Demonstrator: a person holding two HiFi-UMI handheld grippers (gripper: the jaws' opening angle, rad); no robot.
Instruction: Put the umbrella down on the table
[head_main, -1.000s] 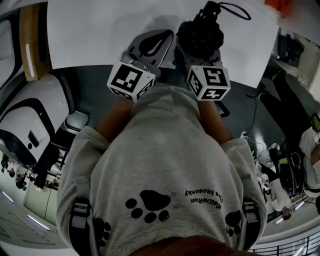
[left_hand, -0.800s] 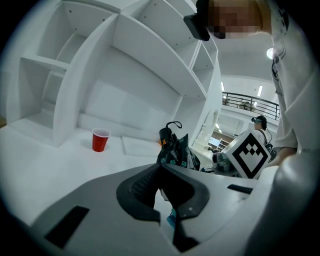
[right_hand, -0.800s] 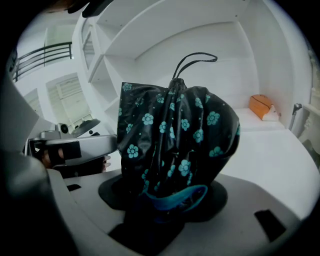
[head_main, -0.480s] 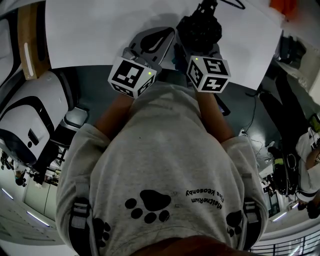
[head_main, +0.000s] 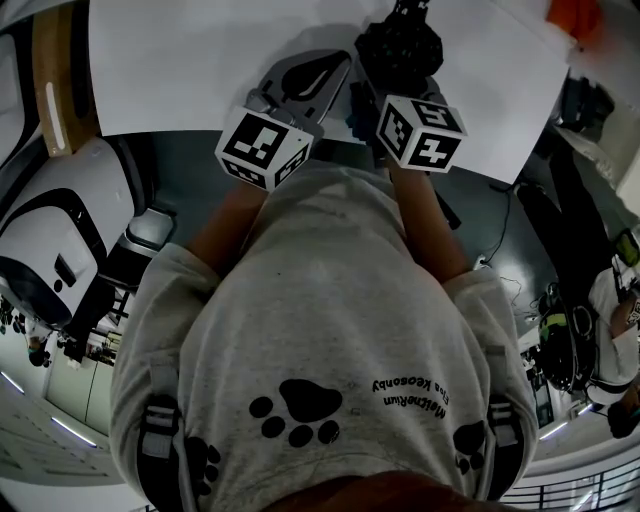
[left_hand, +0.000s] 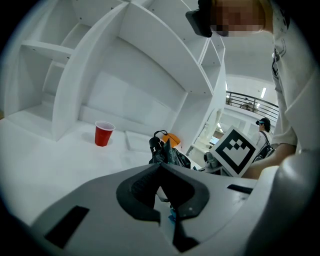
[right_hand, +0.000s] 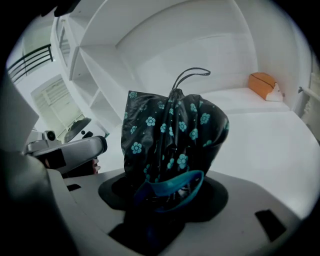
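Over on the left, the left gripper (left_hand: 162, 202) has its jaws drawn together with nothing big in them. A tiny teal scrap sits right at the seam, and I can't tell what it is. Its own view gives us what no other does: a red cup (left_hand: 103, 133) standing upright on the white table (left_hand: 45, 165), well ahead of the jaws and off to their left, with white shelves (left_hand: 125, 65) behind it. Ahead and just right of those jaws, the same view catches the umbrella (left_hand: 169, 152) side-on, with the marker cube (left_hand: 234, 150) of the other gripper beside it.

Moving right, the right gripper (right_hand: 167, 207) has its jaws clamped on the folded umbrella. It's dark cloth with teal flowers, a teal strap sagging across the jaws and a thin loop sticking up at the top. Only this view shows that grip; the head view shows just a dark bundle beyond the cube, above the table near its edge. Whether it touches the top, no view tells. Far ahead and right of these jaws lies an orange thing (right_hand: 263, 86) on the table.
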